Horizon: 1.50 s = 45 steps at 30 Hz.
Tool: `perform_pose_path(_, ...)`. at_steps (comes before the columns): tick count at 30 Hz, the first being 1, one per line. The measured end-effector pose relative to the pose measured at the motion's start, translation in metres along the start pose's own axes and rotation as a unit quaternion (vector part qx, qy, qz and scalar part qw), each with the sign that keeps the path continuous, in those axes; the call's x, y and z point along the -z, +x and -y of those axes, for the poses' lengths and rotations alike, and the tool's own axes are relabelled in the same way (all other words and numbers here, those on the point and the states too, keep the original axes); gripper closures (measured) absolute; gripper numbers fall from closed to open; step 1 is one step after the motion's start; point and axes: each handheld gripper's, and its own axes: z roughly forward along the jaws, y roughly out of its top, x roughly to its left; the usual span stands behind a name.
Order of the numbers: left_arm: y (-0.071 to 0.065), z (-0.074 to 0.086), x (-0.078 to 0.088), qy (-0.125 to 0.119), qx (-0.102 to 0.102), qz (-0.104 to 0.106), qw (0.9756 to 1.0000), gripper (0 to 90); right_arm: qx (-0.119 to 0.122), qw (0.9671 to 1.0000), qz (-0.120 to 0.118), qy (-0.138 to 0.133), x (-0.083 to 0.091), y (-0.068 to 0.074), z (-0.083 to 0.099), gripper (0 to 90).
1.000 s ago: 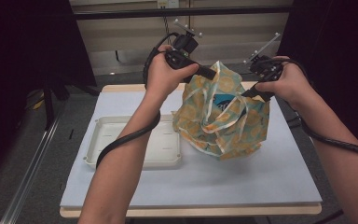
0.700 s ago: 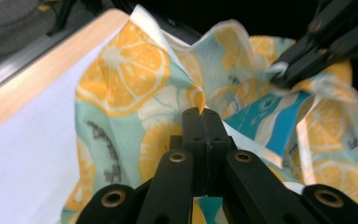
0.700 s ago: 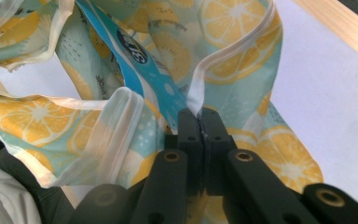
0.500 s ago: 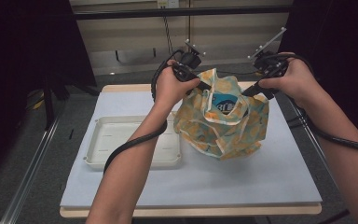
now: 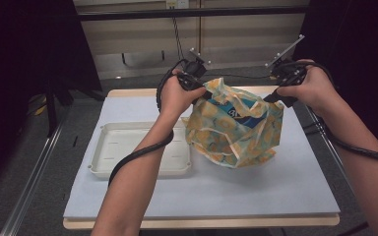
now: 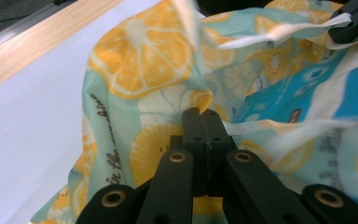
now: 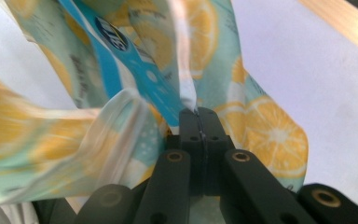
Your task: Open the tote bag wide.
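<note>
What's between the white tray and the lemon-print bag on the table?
Nothing lies between them: in the high view the white tray sits right beside the lemon-print bag, its right edge meeting the bag's drooping fabric.

This looks like a lab. A table (image 5: 128, 105) with a white mat stands alone on a grey floor (image 5: 39, 177), with dark curtains (image 5: 24, 59) around it.

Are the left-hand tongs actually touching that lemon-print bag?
Touching. In the left gripper view the left tongs are closed, with the bag fabric pinched between the tips; the high view shows the bag hanging from them.
</note>
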Motion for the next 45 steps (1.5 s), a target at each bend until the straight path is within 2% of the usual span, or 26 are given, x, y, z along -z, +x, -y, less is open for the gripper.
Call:
perform_pose_path(4, 0.009, 0.011, -0.003, 0.01, 0.011, -0.001, 0.9999, 90.0, -0.008, 0.9999, 0.001, 0.008, -0.007, -0.005, 0.007, 90.0)
perform_pose_path(7, 0.014, 0.018, -0.001, 0.002, 0.026, 0.005, 0.9997, 90.0, -0.012, 0.9998, 0.001, 0.014, -0.01, -0.008, 0.012, 90.0)
perform_pose_path(8, 0.016, 0.021, 0.003, 0.002, 0.019, 0.007, 0.9998, 90.0, -0.011, 0.9999, -0.002, 0.007, -0.008, -0.01, 0.015, 89.5)
perform_pose_path(10, 0.015, 0.022, 0.004, -0.004, 0.025, 0.008, 0.9996, 90.0, -0.012, 0.9999, -0.003, 0.006, -0.007, -0.01, 0.015, 88.3)
perform_pose_path(11, 0.015, 0.022, 0.006, 0.0, 0.02, 0.01, 0.9998, 90.0, -0.01, 0.9999, 0.0, 0.005, -0.005, -0.01, 0.016, 88.3)
perform_pose_path(13, 0.014, 0.023, 0.009, 0.0, 0.019, 0.007, 0.9998, 90.0, -0.012, 0.9999, 0.003, 0.007, -0.001, -0.009, 0.017, 82.2)
perform_pose_path(20, 0.011, 0.028, 0.014, -0.004, 0.019, 0.006, 0.9998, 90.0, -0.005, 0.9998, 0.017, -0.004, 0.012, -0.008, 0.02, 70.6)
perform_pose_path(22, 0.012, 0.028, 0.016, -0.002, 0.009, 0.008, 0.9999, 90.0, -0.004, 0.9998, 0.018, -0.005, 0.015, -0.007, 0.021, 67.0)
perform_pose_path(24, 0.011, 0.028, 0.016, -0.003, 0.015, 0.007, 0.9999, 90.0, -0.007, 0.9997, 0.02, -0.011, 0.022, -0.007, 0.022, 64.2)
perform_pose_path(29, 0.01, 0.029, 0.015, -0.01, 0.025, 0.005, 0.9996, 90.0, -0.007, 0.9995, 0.024, -0.018, 0.031, -0.006, 0.021, 61.4)
perform_pose_path(31, 0.012, 0.029, 0.015, -0.009, 0.019, 0.006, 0.9998, 90.0, 0.0, 0.9995, 0.02, -0.025, 0.036, -0.004, 0.02, 60.3)
perform_pose_path(32, 0.012, 0.029, 0.015, -0.009, 0.023, 0.007, 0.9997, 90.0, -0.002, 0.9993, 0.02, -0.032, 0.038, -0.003, 0.02, 60.3)
perform_pose_path(33, 0.013, 0.029, 0.015, -0.005, 0.017, 0.008, 0.9998, 90.0, -0.001, 0.9992, 0.019, -0.034, 0.041, -0.001, 0.019, 60.1)
perform_pose_path(34, 0.013, 0.029, 0.015, -0.004, 0.016, 0.005, 0.9998, 90.0, 0.007, 0.9992, 0.018, -0.034, 0.042, -0.001, 0.019, 59.1)
perform_pose_path(35, 0.013, 0.029, 0.015, -0.005, 0.015, 0.006, 0.9999, 90.0, 0.002, 0.9992, 0.018, -0.034, 0.044, 0.0, 0.019, 58.5)
perform_pose_path(36, 0.012, 0.029, 0.014, -0.009, 0.022, 0.007, 0.9997, 90.0, 0.004, 0.9992, 0.02, -0.034, 0.045, 0.001, 0.019, 58.8)
perform_pose_path(41, 0.012, 0.028, 0.014, -0.008, 0.02, 0.006, 0.9998, 90.0, 0.014, 0.9992, 0.004, -0.038, 0.045, 0.005, 0.018, 57.9)
perform_pose_path(42, 0.012, 0.028, 0.015, -0.006, 0.019, 0.005, 0.9998, 90.0, 0.008, 0.9992, 0.005, -0.039, 0.043, 0.006, 0.017, 57.8)
perform_pose_path(45, 0.012, 0.028, 0.014, -0.009, 0.02, 0.005, 0.9997, 90.0, 0.017, 0.9992, 0.002, -0.036, 0.038, 0.008, 0.014, 60.9)
